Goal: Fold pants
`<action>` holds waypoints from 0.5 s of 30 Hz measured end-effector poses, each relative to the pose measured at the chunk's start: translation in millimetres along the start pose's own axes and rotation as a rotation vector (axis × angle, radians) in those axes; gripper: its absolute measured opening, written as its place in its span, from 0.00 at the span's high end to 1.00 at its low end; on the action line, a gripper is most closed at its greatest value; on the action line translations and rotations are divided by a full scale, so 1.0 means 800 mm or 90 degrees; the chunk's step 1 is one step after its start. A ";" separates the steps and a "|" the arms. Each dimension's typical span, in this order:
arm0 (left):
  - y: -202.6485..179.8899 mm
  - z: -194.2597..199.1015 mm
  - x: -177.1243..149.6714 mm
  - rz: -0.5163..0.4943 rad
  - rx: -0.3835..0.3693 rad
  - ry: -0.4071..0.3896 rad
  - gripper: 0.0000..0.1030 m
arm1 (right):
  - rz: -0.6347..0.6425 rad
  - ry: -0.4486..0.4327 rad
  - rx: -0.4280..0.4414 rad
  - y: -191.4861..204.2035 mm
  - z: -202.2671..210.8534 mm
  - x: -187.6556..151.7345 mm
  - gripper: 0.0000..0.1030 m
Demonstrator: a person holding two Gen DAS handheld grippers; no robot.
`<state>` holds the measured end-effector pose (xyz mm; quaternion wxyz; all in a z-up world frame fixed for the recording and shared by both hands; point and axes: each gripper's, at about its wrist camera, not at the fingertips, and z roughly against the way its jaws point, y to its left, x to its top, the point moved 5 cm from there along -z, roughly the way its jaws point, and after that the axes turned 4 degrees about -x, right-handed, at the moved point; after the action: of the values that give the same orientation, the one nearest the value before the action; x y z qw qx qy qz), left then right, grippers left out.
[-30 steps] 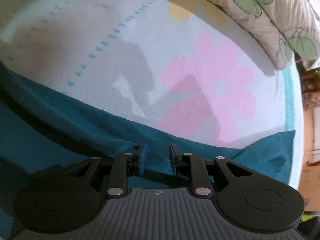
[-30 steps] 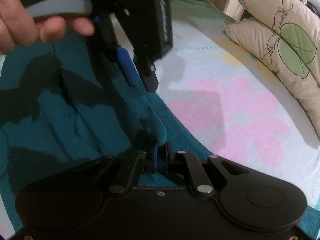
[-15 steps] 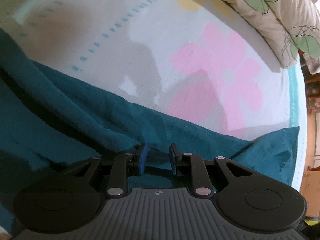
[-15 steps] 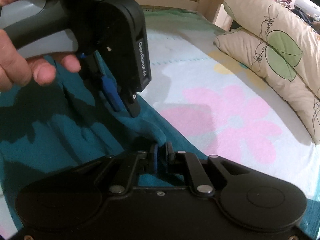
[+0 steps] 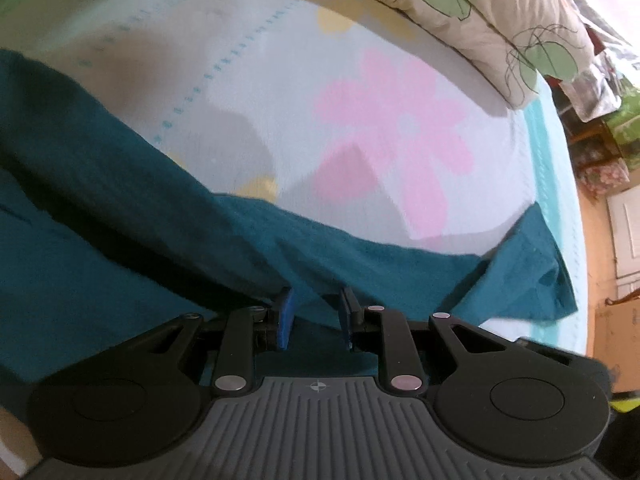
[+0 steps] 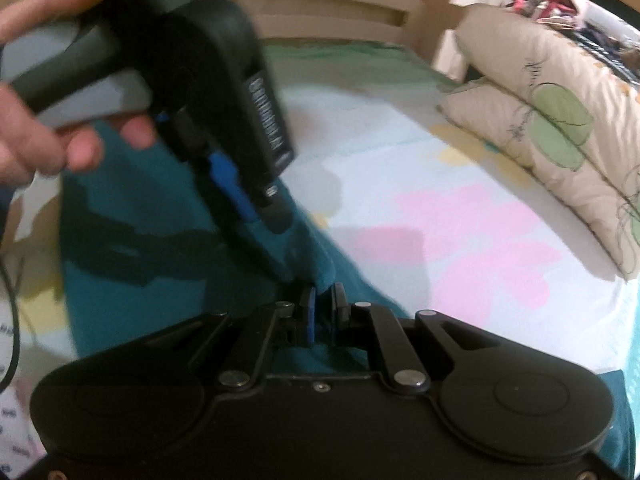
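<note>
The teal pants point(image 5: 132, 216) lie across a flowered bed sheet point(image 5: 328, 80). In the left wrist view my left gripper point(image 5: 314, 312) stands open, its blue pads apart just above a fold of the teal cloth, holding nothing. In the right wrist view my right gripper point(image 6: 322, 306) is shut on a ridge of the pants point(image 6: 316, 256), lifted off the bed. The left gripper point(image 6: 256, 204) also shows there, held by a hand, close above the pants at the upper left.
Cream pillows with green leaves point(image 5: 472, 12) lie along the far side of the bed; they also show in the right wrist view point(image 6: 560, 128). A wooden headboard point(image 6: 340, 12) is behind. The bed edge and floor point(image 5: 600, 240) are at right.
The left gripper has moved along the pants' edge, with more teal cloth now in its view. The right gripper stays shut on the cloth and has lifted slightly.
</note>
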<state>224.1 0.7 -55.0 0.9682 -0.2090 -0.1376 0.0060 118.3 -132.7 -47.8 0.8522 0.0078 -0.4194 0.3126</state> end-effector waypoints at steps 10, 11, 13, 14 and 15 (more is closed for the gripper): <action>0.013 -0.001 -0.014 -0.012 0.062 -0.006 0.77 | 0.015 0.069 0.025 0.034 -0.039 -0.041 0.87; 0.013 0.002 -0.015 -0.017 0.064 -0.012 0.77 | 0.021 0.074 0.030 0.036 -0.041 -0.044 0.86; 0.014 0.006 -0.016 -0.026 0.064 -0.022 0.77 | 0.033 0.081 0.045 0.042 -0.043 -0.050 0.86; 0.013 0.007 -0.016 -0.034 0.067 -0.026 0.77 | 0.036 0.086 0.059 0.044 -0.044 -0.053 0.86; 0.011 0.006 -0.017 -0.046 0.068 -0.026 0.77 | 0.036 0.091 0.069 0.045 -0.045 -0.054 0.85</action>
<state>210.2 9.4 -58.0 0.9745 -0.1518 -0.1642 -0.0172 105.0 -116.3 -111.4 0.8692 0.0200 -0.3398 0.3586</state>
